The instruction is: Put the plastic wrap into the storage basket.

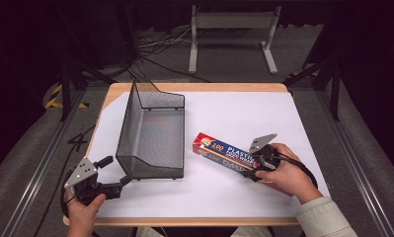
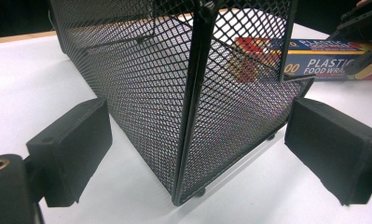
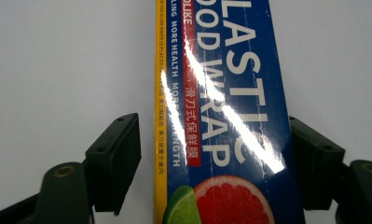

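Observation:
A black wire-mesh basket [image 1: 152, 136] stands on the white mat, left of centre. My left gripper [image 1: 115, 172] is open at its near left corner. In the left gripper view the jaws straddle that corner post of the basket [image 2: 193, 93] without touching it. A long blue plastic food wrap box [image 1: 224, 153] lies flat to the right of the basket and also shows through the mesh [image 2: 328, 60]. My right gripper [image 1: 252, 165] is open over the box's near end. One jaw sits on each side of the box [image 3: 221, 116], with a small gap at the left jaw.
The white mat [image 1: 244, 113] covers a wooden table [image 1: 194, 87] with dark floor around it. Cables and a grey metal stand [image 1: 231, 22] lie beyond the far edge. Bare mat lies behind the box and along the front edge.

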`<action>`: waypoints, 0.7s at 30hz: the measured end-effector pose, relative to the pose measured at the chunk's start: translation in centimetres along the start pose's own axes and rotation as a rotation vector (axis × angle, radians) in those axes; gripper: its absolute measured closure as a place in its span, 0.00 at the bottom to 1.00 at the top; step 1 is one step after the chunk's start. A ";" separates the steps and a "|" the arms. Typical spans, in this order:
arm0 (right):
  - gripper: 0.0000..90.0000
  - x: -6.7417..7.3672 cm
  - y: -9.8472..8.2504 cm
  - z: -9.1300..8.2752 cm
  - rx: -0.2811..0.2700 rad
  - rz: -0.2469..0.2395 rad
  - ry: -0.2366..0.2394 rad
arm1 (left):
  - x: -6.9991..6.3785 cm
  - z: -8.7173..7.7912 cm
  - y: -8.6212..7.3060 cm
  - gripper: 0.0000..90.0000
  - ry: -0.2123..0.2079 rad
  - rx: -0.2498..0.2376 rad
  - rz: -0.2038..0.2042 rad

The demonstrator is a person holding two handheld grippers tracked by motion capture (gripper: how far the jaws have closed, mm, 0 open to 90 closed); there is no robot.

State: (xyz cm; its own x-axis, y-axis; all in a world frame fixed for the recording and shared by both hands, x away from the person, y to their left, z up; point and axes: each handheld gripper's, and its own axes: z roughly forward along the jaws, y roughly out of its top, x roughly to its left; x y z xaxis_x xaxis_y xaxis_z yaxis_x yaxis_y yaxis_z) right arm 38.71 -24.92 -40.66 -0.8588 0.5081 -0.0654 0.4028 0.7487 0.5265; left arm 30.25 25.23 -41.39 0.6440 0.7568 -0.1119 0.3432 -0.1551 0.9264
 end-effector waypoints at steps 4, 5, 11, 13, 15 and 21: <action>0.31 0.0 0.0 0.2 0.016 0.009 0.002 | 0.0 0.0 0.0 0.09 0.000 -0.001 0.002; 0.33 0.0 0.1 0.2 0.023 0.010 0.004 | 0.0 0.0 0.0 0.09 0.000 0.000 0.001; 0.44 -0.3 0.0 0.1 0.026 0.013 -0.010 | 0.1 -0.1 -0.1 0.09 0.002 -0.001 -0.007; 0.44 -0.4 0.0 0.1 0.028 0.012 -0.009 | 0.1 -0.1 -0.1 0.09 0.003 -0.002 -0.007; 0.44 -0.3 0.1 0.0 0.030 0.009 -0.009 | 0.1 -0.1 -0.1 0.09 0.005 -0.003 -0.007; 0.45 -0.2 0.3 -0.1 0.034 0.052 0.007 | 0.1 -0.2 -0.1 0.09 0.006 -0.004 -0.008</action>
State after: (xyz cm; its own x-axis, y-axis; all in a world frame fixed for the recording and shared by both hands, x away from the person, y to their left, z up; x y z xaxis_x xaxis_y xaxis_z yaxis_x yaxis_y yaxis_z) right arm 38.98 -24.85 -40.45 -0.8388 0.5435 -0.0328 0.4571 0.7357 0.4998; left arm 30.16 25.49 -41.46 0.6368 0.7621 -0.1172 0.3454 -0.1461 0.9270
